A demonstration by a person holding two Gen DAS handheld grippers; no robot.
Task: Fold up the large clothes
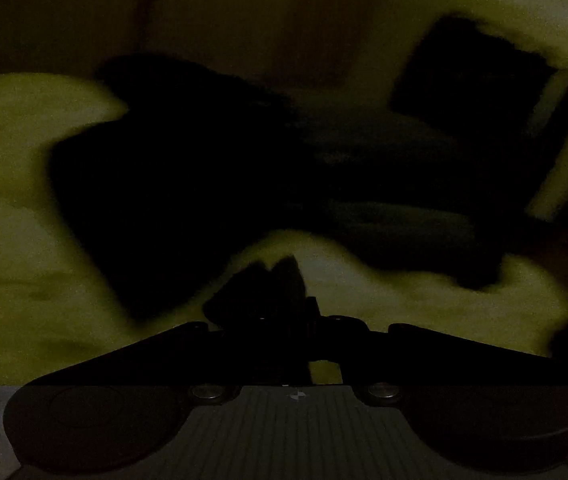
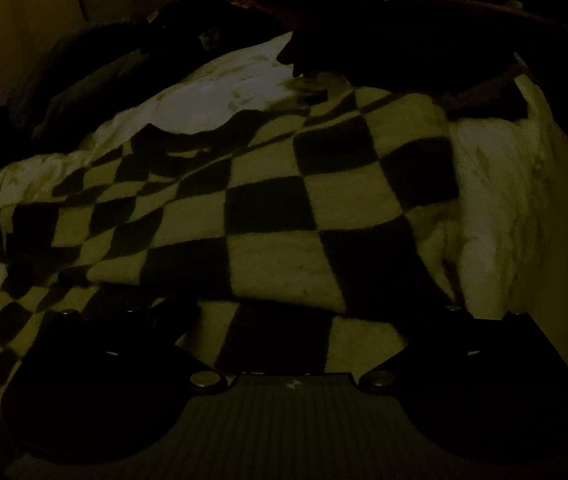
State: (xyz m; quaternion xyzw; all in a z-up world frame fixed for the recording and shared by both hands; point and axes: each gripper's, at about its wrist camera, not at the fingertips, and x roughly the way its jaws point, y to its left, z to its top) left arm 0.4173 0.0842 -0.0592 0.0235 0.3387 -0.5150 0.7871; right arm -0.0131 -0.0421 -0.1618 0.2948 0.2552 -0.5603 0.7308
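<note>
A large checkered black-and-pale garment point(image 2: 267, 208) lies spread over a pale bedcover point(image 2: 516, 208) in the right wrist view. My right gripper point(image 2: 288, 320) is open, its jaws wide apart just above the garment's near edge. In the left wrist view the frame is dark and blurred; my left gripper point(image 1: 284, 280) has its fingers pressed together on a fold of the checkered garment point(image 1: 187, 184), which fills the view close up.
A dark heap of other clothes point(image 2: 131, 48) lies at the far left of the bed. A dark arm or sleeve point(image 2: 424, 40) reaches in at the far right. The bed's right edge point(image 2: 564, 240) drops off.
</note>
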